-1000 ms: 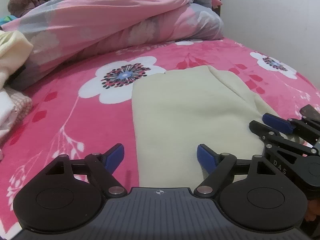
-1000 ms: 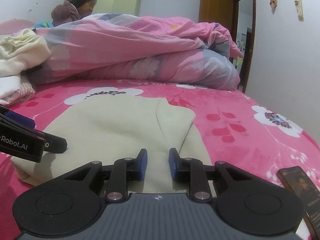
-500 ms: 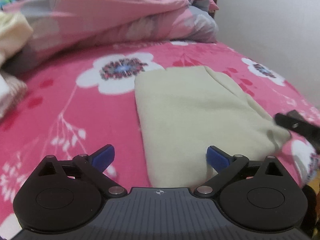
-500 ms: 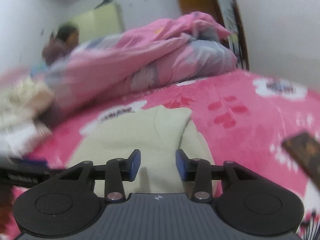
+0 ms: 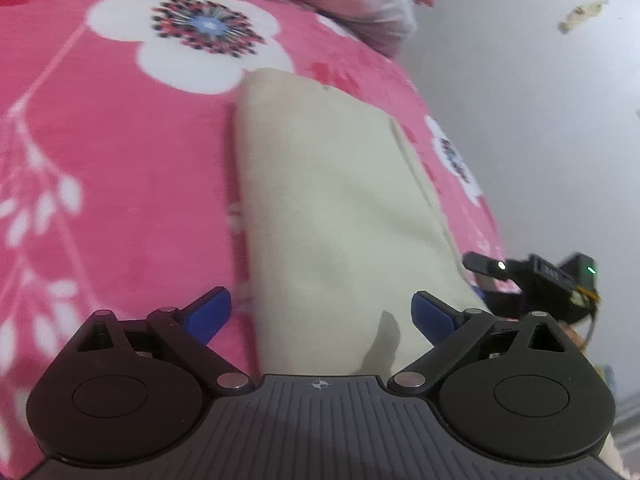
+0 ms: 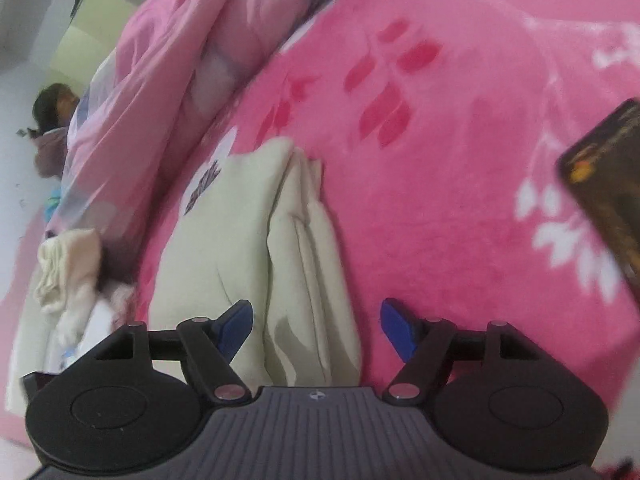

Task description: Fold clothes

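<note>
From my left camera, the left hand-held gripper (image 5: 320,314) stands wide, its blue pads well apart and nothing between them. The folded cream garment (image 5: 332,208) lies flat on the pink flowered bed cover (image 5: 112,184), directly ahead of this gripper; its near end runs in between the two fingers, but I cannot tell whether either pad touches the cloth. At the right edge of that view I see the other tool, black with a green light, just beside the garment's right border.

From my right camera, the right hand-held gripper (image 6: 316,326) is likewise spread wide and grips nothing. The cream garment (image 6: 240,240) sits ahead and toward its left finger, the layered folded edges lying in the gap between the fingers; the right finger is over bare bed cover (image 6: 440,160).

A bunched pink quilt (image 6: 168,80) lies along the far side of the bed, beyond the garment. A small heap of pale clothes (image 6: 68,272) rests to the left of the garment, near but apart from it. A dark flat phone-like object (image 6: 608,184) lies on the cover at the right edge. A person (image 6: 52,120) is partly visible behind the quilt. Both views are blurred.
</note>
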`<state>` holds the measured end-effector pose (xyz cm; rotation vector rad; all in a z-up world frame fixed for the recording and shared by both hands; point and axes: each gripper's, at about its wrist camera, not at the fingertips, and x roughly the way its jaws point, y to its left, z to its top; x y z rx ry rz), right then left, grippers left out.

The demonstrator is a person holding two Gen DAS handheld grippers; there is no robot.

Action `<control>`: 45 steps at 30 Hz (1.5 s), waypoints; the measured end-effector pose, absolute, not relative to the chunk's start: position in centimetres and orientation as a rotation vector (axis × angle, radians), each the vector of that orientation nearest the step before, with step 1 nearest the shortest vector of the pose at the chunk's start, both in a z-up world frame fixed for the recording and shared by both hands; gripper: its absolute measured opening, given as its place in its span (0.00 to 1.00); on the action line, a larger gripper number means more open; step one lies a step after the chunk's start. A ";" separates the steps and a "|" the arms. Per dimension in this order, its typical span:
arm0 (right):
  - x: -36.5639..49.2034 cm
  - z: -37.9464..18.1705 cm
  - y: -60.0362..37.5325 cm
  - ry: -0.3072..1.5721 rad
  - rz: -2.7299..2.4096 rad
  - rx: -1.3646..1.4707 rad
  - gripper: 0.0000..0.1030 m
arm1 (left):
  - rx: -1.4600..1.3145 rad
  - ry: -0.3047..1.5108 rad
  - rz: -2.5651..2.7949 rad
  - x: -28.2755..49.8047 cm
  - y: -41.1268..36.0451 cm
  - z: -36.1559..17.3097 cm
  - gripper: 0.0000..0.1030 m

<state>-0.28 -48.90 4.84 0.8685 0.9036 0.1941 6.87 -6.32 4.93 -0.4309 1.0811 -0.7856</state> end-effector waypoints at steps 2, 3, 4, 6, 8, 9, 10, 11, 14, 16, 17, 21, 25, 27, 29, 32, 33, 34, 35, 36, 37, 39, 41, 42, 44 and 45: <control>0.9 4.2 -49.4 0.939 0.257 0.917 0.72 | -0.455 1.100 -0.822 7.9 -7.1 4.5 0.86; 1.6 3.8 -49.5 0.957 0.290 0.939 0.72 | -0.465 1.114 -0.824 8.5 -7.6 4.3 0.85; 2.4 3.4 -49.5 0.970 0.321 0.958 0.72 | -0.474 1.126 -0.827 9.1 -8.0 4.1 0.85; 4.3 2.8 -49.0 0.995 0.386 0.967 0.68 | -0.488 1.140 -0.840 10.1 -8.6 3.8 0.85; 6.3 2.3 -48.2 1.020 0.444 0.960 0.63 | -0.503 1.151 -0.848 10.7 -9.1 3.5 0.85; 7.3 2.1 -47.6 1.032 0.469 0.950 0.63 | -0.510 1.155 -0.850 11.0 -9.3 3.4 0.85; 8.3 1.9 -47.1 1.044 0.493 0.939 0.63 | -0.514 1.156 -0.851 11.1 -9.5 3.4 0.85; 8.9 2.0 -46.4 1.050 0.514 0.915 0.63 | -0.517 1.154 -0.849 11.2 -9.6 3.3 0.85; 9.9 2.6 -44.9 1.046 0.545 0.853 0.58 | -0.518 1.132 -0.841 10.6 -9.9 3.7 0.82; 9.3 3.8 -45.0 1.012 0.548 0.825 0.48 | -0.527 1.120 -0.854 10.0 -10.1 4.3 0.81; 9.0 4.4 -45.0 0.995 0.549 0.810 0.44 | -0.536 1.116 -0.864 9.8 -10.2 4.6 0.81; 7.6 7.0 -45.3 0.924 0.553 0.754 0.41 | -0.549 1.101 -0.917 9.5 -12.0 6.5 0.81; 7.5 9.8 -48.1 0.878 0.520 0.687 0.41 | -0.511 1.066 -0.997 11.1 -16.9 8.9 0.81; 7.7 11.8 -50.5 0.841 0.487 0.643 0.41 | -0.491 1.043 -1.044 12.4 -20.3 10.1 0.81; 8.4 13.5 -53.2 0.814 0.448 0.593 0.41 | -0.468 1.018 -1.081 13.8 -24.1 11.0 0.81; 10.3 16.2 -57.9 0.796 0.366 0.503 0.41 | -0.418 0.966 -1.126 17.1 -31.4 11.8 0.81; 11.2 16.7 -59.5 0.792 0.341 0.480 0.41 | -0.412 0.954 -1.139 18.1 -33.6 11.8 0.81; 12.2 17.2 -61.2 0.789 0.317 0.458 0.41 | -0.410 0.945 -1.152 19.1 -35.8 11.8 0.81; 12.9 17.5 -62.7 0.782 0.295 0.443 0.41 | -0.422 0.946 -1.163 20.3 -38.0 11.6 0.81; 13.7 17.7 -64.1 0.775 0.276 0.418 0.41 | -0.434 0.947 -1.173 21.4 -40.0 11.5 0.81; 14.6 17.8 -65.5 0.767 0.259 0.392 0.41 | -0.447 0.948 -1.179 22.3 -41.4 11.3 0.81; 16.2 18.0 -67.9 0.757 0.227 0.342 0.41 | -0.452 0.951 -1.183 23.3 -43.8 10.7 0.81; 17.5 17.7 -69.8 0.757 0.207 0.301 0.41 | -0.448 0.954 -1.185 23.6 -45.6 10.3 0.81; 18.2 17.5 -70.5 0.758 0.201 0.285 0.41 | -0.446 0.956 -1.185 23.8 -46.4 10.1 0.81; 19.4 16.5 -71.9 0.770 0.200 0.255 0.41 | -0.439 0.965 -1.183 24.1 -47.8 9.4 0.81; 19.9 15.9 -72.5 0.776 0.203 0.250 0.41 | -0.433 0.971 -1.182 24.3 -48.4 9.0 0.81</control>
